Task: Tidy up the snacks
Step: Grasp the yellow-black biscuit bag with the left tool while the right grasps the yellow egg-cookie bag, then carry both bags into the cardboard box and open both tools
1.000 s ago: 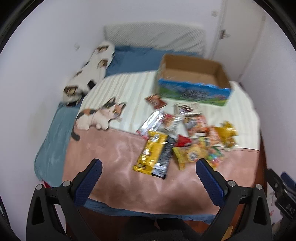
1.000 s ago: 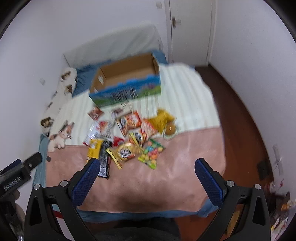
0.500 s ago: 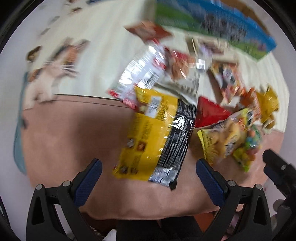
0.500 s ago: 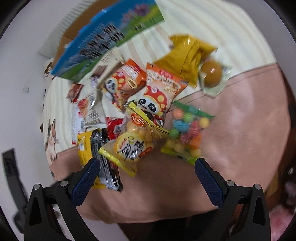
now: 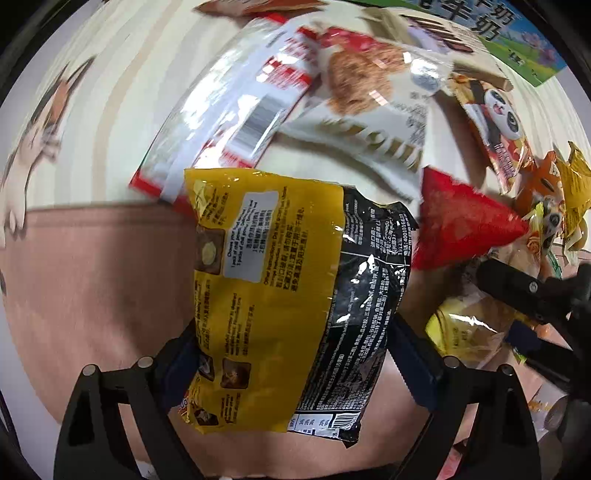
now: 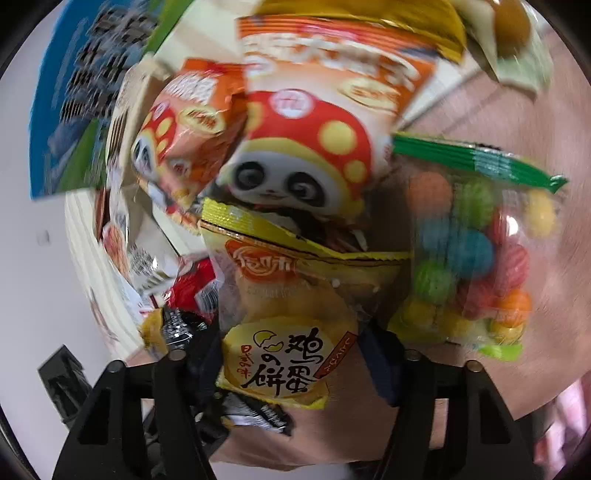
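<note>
My left gripper (image 5: 295, 365) is down on the pink blanket (image 5: 92, 277), its jaws either side of a yellow-and-black snack bag (image 5: 291, 295), closing but with gaps still showing. My right gripper (image 6: 291, 362) straddles a yellow egg-cookie bag (image 6: 288, 314) in the same way; it also shows at the right of the left wrist view (image 5: 532, 291). Panda-print orange bags (image 6: 306, 140), a clear bag of coloured candy balls (image 6: 476, 254), a red packet (image 5: 458, 229) and a white-and-red bag (image 5: 236, 122) lie around them.
The blue-and-green cardboard box (image 6: 74, 103) stands beyond the pile on the striped sheet (image 5: 122, 96). A cat plush (image 5: 33, 122) lies at the left. A gold bag (image 6: 369, 26) and a round bun in a wrapper (image 6: 509, 26) lie at the far right.
Both grippers have dropped from high above the bed to the snack pile. Their jaws have narrowed around the yellow-and-black bag and the egg-cookie bag.
</note>
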`<action>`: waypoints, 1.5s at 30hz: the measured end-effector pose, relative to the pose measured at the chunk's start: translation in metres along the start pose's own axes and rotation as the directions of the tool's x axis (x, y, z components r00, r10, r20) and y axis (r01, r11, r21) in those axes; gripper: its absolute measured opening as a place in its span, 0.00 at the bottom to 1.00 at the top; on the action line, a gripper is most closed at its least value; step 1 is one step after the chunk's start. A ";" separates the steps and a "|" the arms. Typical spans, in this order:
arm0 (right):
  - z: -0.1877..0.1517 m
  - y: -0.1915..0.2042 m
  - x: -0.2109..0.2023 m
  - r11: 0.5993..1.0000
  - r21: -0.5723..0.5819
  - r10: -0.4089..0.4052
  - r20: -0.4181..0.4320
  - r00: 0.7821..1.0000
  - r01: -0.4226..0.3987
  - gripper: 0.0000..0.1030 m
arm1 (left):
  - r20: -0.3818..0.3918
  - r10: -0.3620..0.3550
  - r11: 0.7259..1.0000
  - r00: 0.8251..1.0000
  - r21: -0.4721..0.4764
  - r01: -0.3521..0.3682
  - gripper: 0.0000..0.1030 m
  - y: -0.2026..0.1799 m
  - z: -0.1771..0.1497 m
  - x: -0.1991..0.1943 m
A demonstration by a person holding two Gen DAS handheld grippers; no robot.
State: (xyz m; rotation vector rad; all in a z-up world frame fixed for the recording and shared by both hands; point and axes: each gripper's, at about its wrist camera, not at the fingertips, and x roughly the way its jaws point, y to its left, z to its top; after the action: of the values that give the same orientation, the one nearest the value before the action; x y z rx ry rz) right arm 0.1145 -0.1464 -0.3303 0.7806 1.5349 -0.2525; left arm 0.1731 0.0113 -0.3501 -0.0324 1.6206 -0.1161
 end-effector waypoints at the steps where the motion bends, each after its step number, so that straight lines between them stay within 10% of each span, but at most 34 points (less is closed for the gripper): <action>1: -0.004 0.008 -0.001 0.995 -0.075 -0.063 -0.004 0.998 0.062 0.59 | -0.009 -0.004 1.000 1.000 -0.007 0.004 0.91 0.003 -0.004 0.001; 8: -0.040 0.062 0.010 0.756 -0.531 -0.413 0.068 0.908 0.383 0.57 | -0.059 -0.056 0.998 0.997 -0.027 0.054 0.92 0.012 -0.011 0.015; 13: -0.048 0.058 0.004 0.845 -0.445 -0.314 0.035 0.949 0.296 0.80 | -0.055 -0.082 0.996 0.995 -0.029 0.080 0.91 0.000 -0.010 0.020; 21: -0.049 0.038 0.010 0.931 -0.278 -0.235 0.041 0.971 0.236 0.67 | -0.035 -0.078 0.994 0.996 -0.074 0.075 0.87 0.009 -0.026 0.013; 22: -0.049 0.036 0.011 0.933 -0.280 -0.224 0.039 0.974 0.226 0.49 | -0.033 -0.069 0.995 0.997 -0.077 0.066 0.87 0.004 -0.029 0.012; 28: -0.053 0.031 0.017 0.906 -0.360 -0.219 0.055 0.974 0.224 0.39 | -0.049 -0.033 0.991 0.998 -0.132 0.027 0.86 -0.009 -0.041 0.009; 45: -0.012 0.024 -0.137 0.855 -0.518 0.047 0.048 0.998 -0.016 0.38 | 0.102 -0.075 0.974 0.992 -0.206 0.094 0.85 -0.059 -0.054 -0.115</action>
State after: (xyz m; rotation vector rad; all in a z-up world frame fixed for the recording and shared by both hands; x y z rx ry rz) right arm 0.1108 -0.1653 -0.1916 0.3624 1.4383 0.1640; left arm 0.1227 -0.0343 -0.2271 -0.2668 1.5324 -0.0077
